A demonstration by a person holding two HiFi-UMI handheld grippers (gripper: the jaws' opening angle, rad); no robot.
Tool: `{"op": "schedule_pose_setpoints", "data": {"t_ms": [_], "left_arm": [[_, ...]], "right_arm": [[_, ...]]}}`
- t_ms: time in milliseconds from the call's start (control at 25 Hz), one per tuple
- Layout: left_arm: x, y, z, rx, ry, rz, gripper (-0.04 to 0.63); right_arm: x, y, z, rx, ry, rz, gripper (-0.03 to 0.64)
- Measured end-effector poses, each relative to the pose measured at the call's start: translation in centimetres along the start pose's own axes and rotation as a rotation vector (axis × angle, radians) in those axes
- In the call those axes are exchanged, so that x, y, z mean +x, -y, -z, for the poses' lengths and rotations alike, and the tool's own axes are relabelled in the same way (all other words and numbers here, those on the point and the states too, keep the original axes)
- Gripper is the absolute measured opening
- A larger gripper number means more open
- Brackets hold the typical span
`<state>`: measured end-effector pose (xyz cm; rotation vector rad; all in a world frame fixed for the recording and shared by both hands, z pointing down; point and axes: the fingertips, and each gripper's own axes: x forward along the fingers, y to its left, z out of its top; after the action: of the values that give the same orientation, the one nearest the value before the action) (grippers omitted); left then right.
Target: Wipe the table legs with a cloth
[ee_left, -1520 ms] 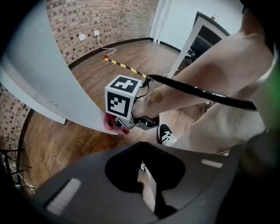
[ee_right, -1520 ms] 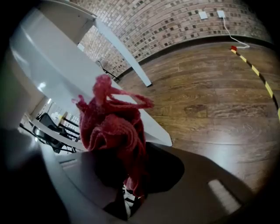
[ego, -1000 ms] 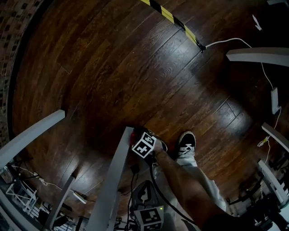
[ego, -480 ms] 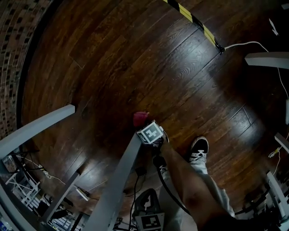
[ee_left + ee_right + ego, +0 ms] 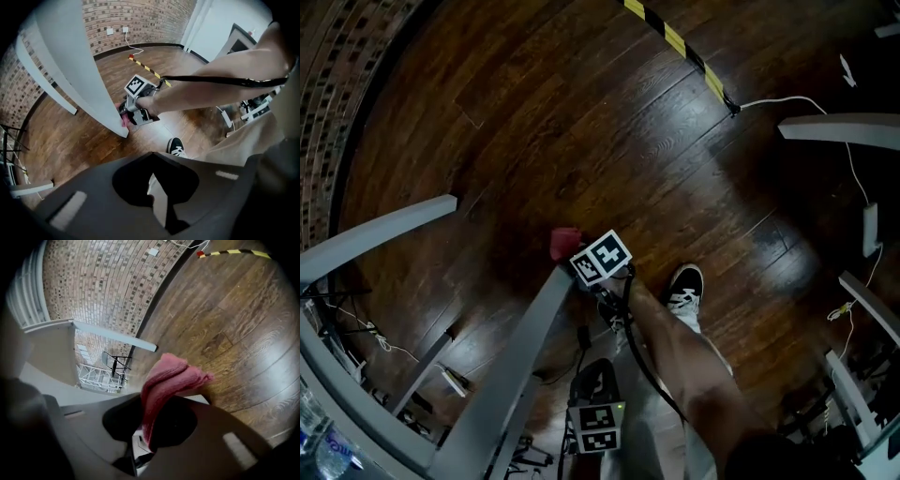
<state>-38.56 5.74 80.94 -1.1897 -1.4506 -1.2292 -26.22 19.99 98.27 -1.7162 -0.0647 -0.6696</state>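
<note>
The right tool [image 5: 577, 255] is clamped on a pink cloth [image 5: 564, 244]. The cloth sits at the lower end of the grey table leg [image 5: 520, 356], close above the wood floor [image 5: 581, 112], and from the left gripper view it seems to touch the leg's edge there. The left tool [image 5: 596, 375] hangs lower in the head view, near the person's trousers. Its jaws look drawn together w/ nothing between them.

Step in hand, I judge: wiping the bottom part of this leg. To do it well, keep the wad pressed flat on the leg face, not only on the edge. Stroke along the leg's length, not across, then go round to the other faces. Near the foot the cloth should not drag on the floor, or it picks up dirt. Grip looks firm, but only a small part of the cloth is in the jaws, so a hard push could pull it out.

Axis: the leg is long and slanted, and in the head view it runs from bottom left up to approx. the centre, foot end pointing at the floor. The cloth is a folded wad and its long axis follows the tool's jaws, free end pointing forward and away from the tool.
</note>
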Motion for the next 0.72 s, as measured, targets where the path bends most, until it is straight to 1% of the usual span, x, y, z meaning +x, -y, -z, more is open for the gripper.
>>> {"op": "schedule_pose_setpoints", "data": {"t_ms": [120,200,280,480,600,720], "left_arm": [[-1.8,0.8,0.0,-0.038,-0.003,0.021,0.000],[-3.1,1.9,-0.3,-0.065,0.000,0.046,0.000],[-5.1,2.2,0.0,-0.070,0.001,0.054,0.000],[-8.0,1.8,0.1,0.012,0.015,0.084,0.000],[-9.5,2.1,0.5,0.024,0.017,0.097,0.000],[-10.9,2.5,0.0,0.038,0.036,0.106,0.000]], "right_arm": [[-3.1,-4.8,-0.5,0.037,0.037,-0.060,0.048],[-5.6,-7.8,-0.9,0.046,0.056,-0.067,0.048],[-7.3,-11.0,-0.7,0.059,0.068,-0.054,0.048],[-9.9,-17.5,-2.2,0.030,0.079,-0.012,0.048],[-11.5,-21.1,-2.2,0.019,0.078,-0.021,0.048],[-13.2,-24.1,-2.6,0.029,0.109,-0.041,0.048]]}}
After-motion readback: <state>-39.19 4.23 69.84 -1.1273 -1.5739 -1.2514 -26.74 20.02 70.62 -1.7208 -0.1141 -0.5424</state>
